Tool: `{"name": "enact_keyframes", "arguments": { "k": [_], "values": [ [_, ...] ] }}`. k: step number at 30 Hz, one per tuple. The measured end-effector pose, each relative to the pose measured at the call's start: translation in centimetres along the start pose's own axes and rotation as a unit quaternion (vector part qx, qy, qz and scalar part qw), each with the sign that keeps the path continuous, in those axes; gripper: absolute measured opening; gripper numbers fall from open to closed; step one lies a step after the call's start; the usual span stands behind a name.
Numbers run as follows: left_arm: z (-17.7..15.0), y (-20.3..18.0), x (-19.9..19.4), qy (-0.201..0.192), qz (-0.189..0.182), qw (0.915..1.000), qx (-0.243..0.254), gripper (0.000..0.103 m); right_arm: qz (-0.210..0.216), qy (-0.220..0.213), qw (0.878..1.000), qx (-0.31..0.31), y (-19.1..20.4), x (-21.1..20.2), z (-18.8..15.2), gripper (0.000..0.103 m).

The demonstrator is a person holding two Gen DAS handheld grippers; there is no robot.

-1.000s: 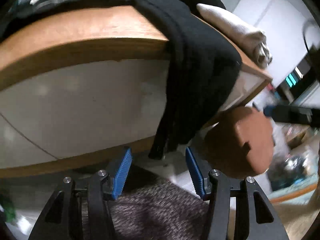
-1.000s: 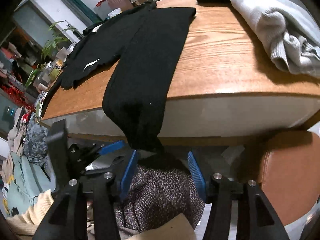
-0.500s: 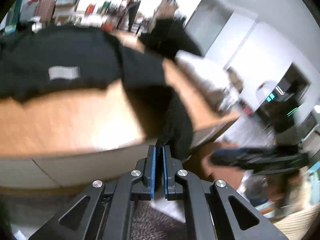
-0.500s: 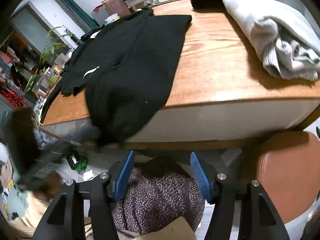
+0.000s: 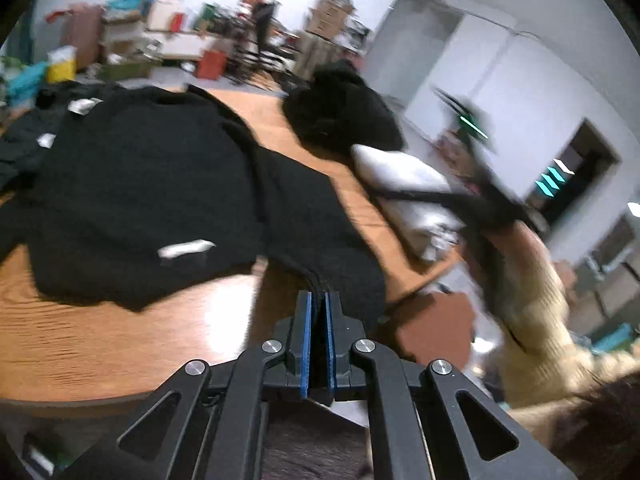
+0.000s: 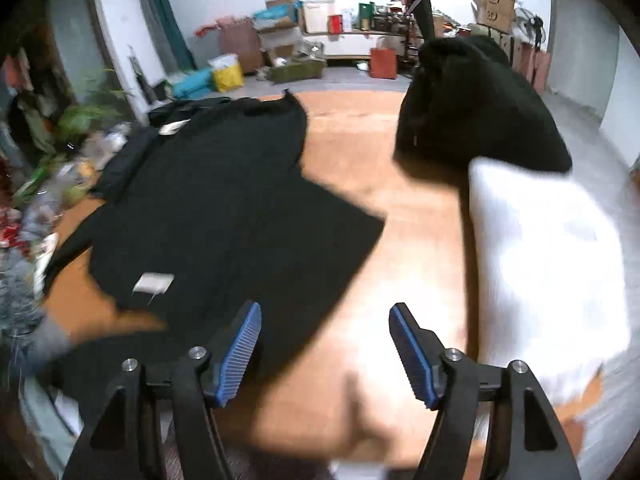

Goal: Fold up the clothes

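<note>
- Tabletop (image 6: 360, 264) of orange-brown wood carries three piles of clothing; its near edge runs just ahead of both grippers.
- Left gripper (image 5: 318, 300) has its blue pads pressed together on the sleeve end of the black sweater (image 5: 152, 184), right at the near edge of the tabletop.
- From that pinch the sleeve runs up and away to the body of the sweater, which lies spread flat over the left half of the tabletop, a white label showing near its near hem.
- Right gripper (image 6: 324, 344) has its jaws spread wide with nothing between them, and it hangs over the near edge; the left pad sits over the dark cloth, the right pad over bare wood.
- In the right wrist view a strip of bare wood lies open between the sweater's right edge and the white folded garment (image 6: 552, 264).
- The white garment lies along the right edge of the tabletop, blurred.
- A black bundle (image 6: 476, 116) sits behind it toward the far right corner, touching its far end.
- A brown stool seat (image 5: 436, 332) shows below the right corner in the left wrist view.
</note>
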State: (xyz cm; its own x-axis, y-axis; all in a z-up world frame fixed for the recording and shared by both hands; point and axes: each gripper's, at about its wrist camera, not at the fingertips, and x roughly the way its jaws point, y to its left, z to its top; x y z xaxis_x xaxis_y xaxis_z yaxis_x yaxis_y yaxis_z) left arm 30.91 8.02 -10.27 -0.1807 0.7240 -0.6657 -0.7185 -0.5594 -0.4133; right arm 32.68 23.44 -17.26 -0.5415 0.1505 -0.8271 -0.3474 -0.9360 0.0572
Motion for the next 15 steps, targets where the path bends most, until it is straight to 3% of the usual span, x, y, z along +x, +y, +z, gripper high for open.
{"name": "enact_keyframes", "arguments": {
  "k": [5, 9, 11, 12, 13, 15],
  "values": [
    [0.9, -1.6, 3.5, 0.025, -0.054, 0.9982, 0.008, 0.006, -0.006, 0.069, 0.997, -0.032, 3.9, 8.7, 6.3, 0.070],
    [1.9, -0.1, 4.8, 0.039, -0.069, 0.9969, 0.000, 0.006, -0.018, 0.117, 0.991, -0.057, 6.4, 13.9, 6.3, 0.070],
    [2.5, 1.1, 5.0, 0.041, -0.075, 0.9963, -0.008, 0.006, -0.049, 0.112, 0.989, -0.079, 7.2, 15.0, 6.1, 0.071],
    [3.0, 1.7, 5.1, 0.043, -0.079, 0.9959, -0.012, 0.006, -0.053, 0.091, 0.990, -0.092, 7.5, 14.8, 6.1, 0.063],
    [3.4, 2.3, 5.0, 0.046, -0.078, 0.9958, -0.014, 0.006, -0.055, 0.086, 0.990, -0.102, 7.6, 14.7, 6.1, 0.045],
    [4.4, 3.3, 5.0, 0.052, -0.076, 0.9956, -0.016, 0.006, -0.038, 0.086, 0.991, -0.095, 6.8, 14.5, 6.4, 0.022]
  ]
}}
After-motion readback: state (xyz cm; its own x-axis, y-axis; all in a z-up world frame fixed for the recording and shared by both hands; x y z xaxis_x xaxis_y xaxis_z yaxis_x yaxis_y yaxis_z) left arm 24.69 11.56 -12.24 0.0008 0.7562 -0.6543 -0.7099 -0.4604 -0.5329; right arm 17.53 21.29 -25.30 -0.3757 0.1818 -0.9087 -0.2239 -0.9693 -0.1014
